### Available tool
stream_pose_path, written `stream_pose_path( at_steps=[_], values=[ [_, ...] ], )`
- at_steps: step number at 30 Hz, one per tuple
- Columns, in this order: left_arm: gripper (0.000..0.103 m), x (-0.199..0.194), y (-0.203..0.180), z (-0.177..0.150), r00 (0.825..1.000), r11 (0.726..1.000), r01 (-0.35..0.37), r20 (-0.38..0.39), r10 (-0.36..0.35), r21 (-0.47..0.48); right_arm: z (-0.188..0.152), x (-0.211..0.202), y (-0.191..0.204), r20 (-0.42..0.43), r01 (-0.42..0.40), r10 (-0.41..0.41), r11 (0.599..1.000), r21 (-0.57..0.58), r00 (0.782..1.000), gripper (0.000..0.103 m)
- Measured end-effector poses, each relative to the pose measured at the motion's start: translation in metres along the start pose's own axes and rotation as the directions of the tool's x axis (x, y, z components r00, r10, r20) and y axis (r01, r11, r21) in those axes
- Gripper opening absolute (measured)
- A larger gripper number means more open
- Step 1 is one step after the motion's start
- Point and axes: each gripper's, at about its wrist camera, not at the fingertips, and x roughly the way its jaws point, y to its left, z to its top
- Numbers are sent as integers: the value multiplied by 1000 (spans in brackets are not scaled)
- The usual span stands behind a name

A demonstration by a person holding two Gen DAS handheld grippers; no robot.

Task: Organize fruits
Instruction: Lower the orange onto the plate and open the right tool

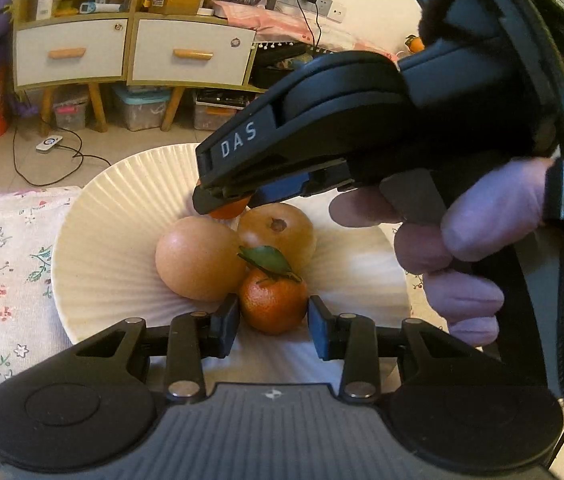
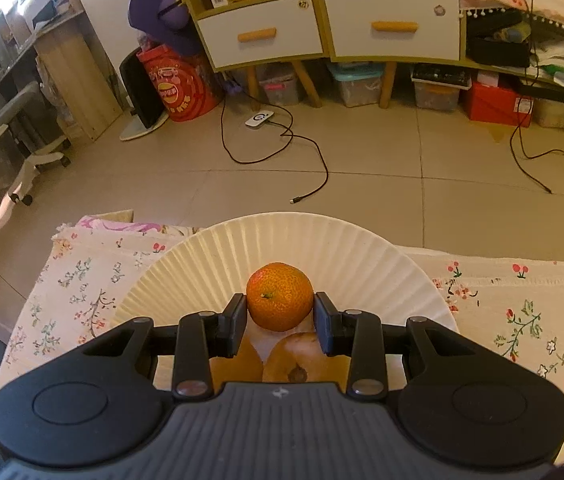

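A white ribbed plate holds two brown pears and a leafy tangerine. My left gripper has its fingers on either side of the leafy tangerine, with a thin gap showing on each side. My right gripper is shut on a second tangerine and holds it over the plate, above the pears. In the left wrist view the right gripper hangs over the far pear with that tangerine partly hidden in its fingers.
The plate sits on a floral tablecloth near the table's far edge. Beyond lie a tiled floor with cables, a shelf unit with drawers and storage boxes beneath.
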Motion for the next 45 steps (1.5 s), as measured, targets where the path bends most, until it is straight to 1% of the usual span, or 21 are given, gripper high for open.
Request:
stream_pose_path(
  at_steps=[11, 12, 13, 14, 15, 17, 19, 23, 25, 31, 45],
  values=[
    [17, 2, -1, 2, 1000, 1000, -7, -4, 7, 4, 3, 6, 1, -10, 6, -6, 1000, 8, 1000, 36],
    [17, 1, -1, 2, 1000, 1000, -9, -5, 9, 8, 2, 5, 1, -8, 8, -8, 1000, 14, 1000, 40],
    [17, 1, -2, 2, 1000, 1000, -11, -5, 11, 14, 2, 3, 0, -7, 2, -2, 1000, 22, 1000, 47],
    [18, 1, -3, 2, 1000, 1000, -14, -7, 14, 22, 2, 2, 0, -4, -2, 2, 1000, 28, 1000, 51],
    [20, 1, -4, 2, 1000, 999, -15, -9, 16, 28, 1, -1, -1, 0, -2, 3, 1000, 31, 1000, 55],
    [28, -1, -5, 3, 1000, 999, -18, -12, 19, 35, 0, -7, -2, 5, 2, -2, 999, 33, 1000, 58],
    [41, -3, -7, 3, 1000, 999, -28, -14, 28, 43, 0, -13, -4, 11, 10, -10, 999, 40, 1000, 64],
    [50, -10, -9, 2, 999, 997, -46, -22, 47, 64, -3, -27, -9, 27, 21, -23, 998, 59, 999, 69],
    [55, -15, -10, 1, 998, 996, -55, -26, 58, 74, -6, -35, -11, 35, 24, -27, 997, 68, 999, 75],
    [64, -35, -16, 1, 997, 994, -74, -28, 77, 82, -17, -58, -17, 44, 42, -47, 994, 96, 998, 78],
    [74, -89, -35, -14, 992, 989, -121, -23, 124, 90, -50, -109, -10, 65, 56, -63, 992, 111, 996, 84]
  ],
)
